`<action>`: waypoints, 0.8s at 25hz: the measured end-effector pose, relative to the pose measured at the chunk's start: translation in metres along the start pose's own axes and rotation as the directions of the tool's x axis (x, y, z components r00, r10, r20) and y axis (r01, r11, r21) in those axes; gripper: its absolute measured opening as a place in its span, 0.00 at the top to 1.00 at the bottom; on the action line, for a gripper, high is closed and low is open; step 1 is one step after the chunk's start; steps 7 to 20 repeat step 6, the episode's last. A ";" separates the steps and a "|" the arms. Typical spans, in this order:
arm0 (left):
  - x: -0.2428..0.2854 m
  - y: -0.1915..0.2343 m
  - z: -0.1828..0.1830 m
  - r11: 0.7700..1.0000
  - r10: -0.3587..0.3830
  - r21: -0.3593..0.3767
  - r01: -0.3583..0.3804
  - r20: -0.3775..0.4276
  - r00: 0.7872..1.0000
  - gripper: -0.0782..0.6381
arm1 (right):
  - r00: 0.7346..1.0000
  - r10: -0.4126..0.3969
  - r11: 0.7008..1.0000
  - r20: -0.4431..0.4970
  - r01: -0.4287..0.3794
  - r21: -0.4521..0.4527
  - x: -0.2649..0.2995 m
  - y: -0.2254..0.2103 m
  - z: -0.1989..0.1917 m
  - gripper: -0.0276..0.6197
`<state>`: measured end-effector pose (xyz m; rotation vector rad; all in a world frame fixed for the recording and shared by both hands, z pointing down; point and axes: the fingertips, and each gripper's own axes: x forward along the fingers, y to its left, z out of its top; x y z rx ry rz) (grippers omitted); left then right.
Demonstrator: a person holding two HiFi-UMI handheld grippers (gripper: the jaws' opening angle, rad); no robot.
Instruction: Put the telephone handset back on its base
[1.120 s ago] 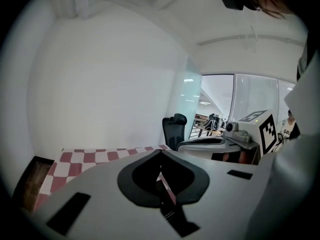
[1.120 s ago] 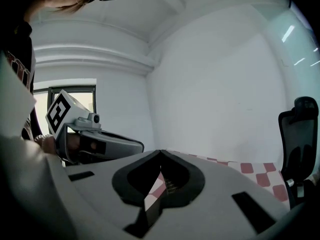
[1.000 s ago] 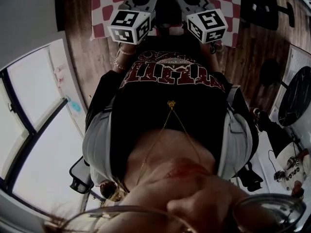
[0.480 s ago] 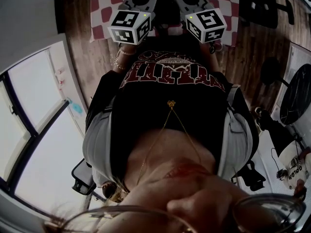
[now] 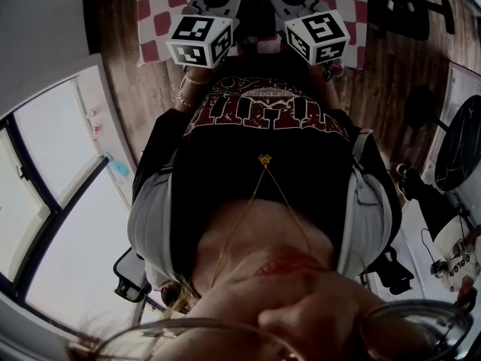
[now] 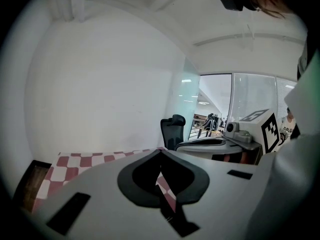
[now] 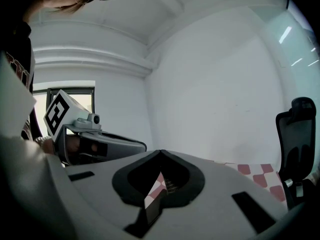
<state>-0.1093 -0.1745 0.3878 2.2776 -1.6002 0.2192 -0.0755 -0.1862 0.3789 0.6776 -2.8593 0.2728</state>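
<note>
Nothing is appreciably displaced since the earlier frame. The grey left gripper [image 6: 160,153] and grey right gripper [image 7: 160,153] are held clenched, empty, above the red-and-white checked cloth [image 5: 161,6].

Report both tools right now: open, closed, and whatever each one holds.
Left tool: closed, nothing between its jaws.
Right tool: closed, nothing between its jaws.

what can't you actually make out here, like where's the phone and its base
- The handset and base: in no view. In the head view the person's shirt fills the middle and the top edge cuts off the checked cloth.
- Cloth ahead of the grippers: in both gripper views, mostly hidden behind the shut left gripper and right gripper.
</note>
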 end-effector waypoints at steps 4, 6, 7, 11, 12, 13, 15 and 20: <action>0.003 -0.003 0.001 1.000 0.004 0.004 -0.004 -0.001 1.000 0.88 | 1.000 0.001 1.000 0.000 -0.001 -0.003 -0.003 -0.003 0.001 0.93; 0.004 -0.005 0.001 1.000 0.003 0.005 -0.003 -0.001 1.000 0.88 | 1.000 0.000 1.000 0.001 0.000 -0.005 -0.005 -0.005 0.001 0.93; 0.004 -0.005 0.001 1.000 0.003 0.005 -0.003 -0.001 1.000 0.88 | 1.000 0.000 1.000 0.001 0.000 -0.005 -0.005 -0.005 0.001 0.93; 0.004 -0.005 0.001 1.000 0.003 0.005 -0.003 -0.001 1.000 0.88 | 1.000 0.000 1.000 0.001 0.000 -0.005 -0.005 -0.005 0.001 0.93; 0.004 -0.005 0.001 1.000 0.003 0.005 -0.003 -0.001 1.000 0.88 | 1.000 0.000 1.000 0.001 0.000 -0.005 -0.005 -0.005 0.001 0.93; 0.004 -0.005 0.001 1.000 0.003 0.005 -0.003 -0.001 1.000 0.88 | 1.000 0.000 1.000 0.001 0.000 -0.005 -0.005 -0.005 0.001 0.93; 0.004 -0.005 0.001 1.000 0.003 0.005 -0.003 -0.001 1.000 0.88 | 1.000 0.000 1.000 0.001 0.000 -0.005 -0.005 -0.005 0.001 0.93; 0.004 -0.005 0.001 1.000 0.003 0.005 -0.003 -0.001 1.000 0.88 | 1.000 0.000 1.000 0.001 0.000 -0.005 -0.005 -0.005 0.001 0.93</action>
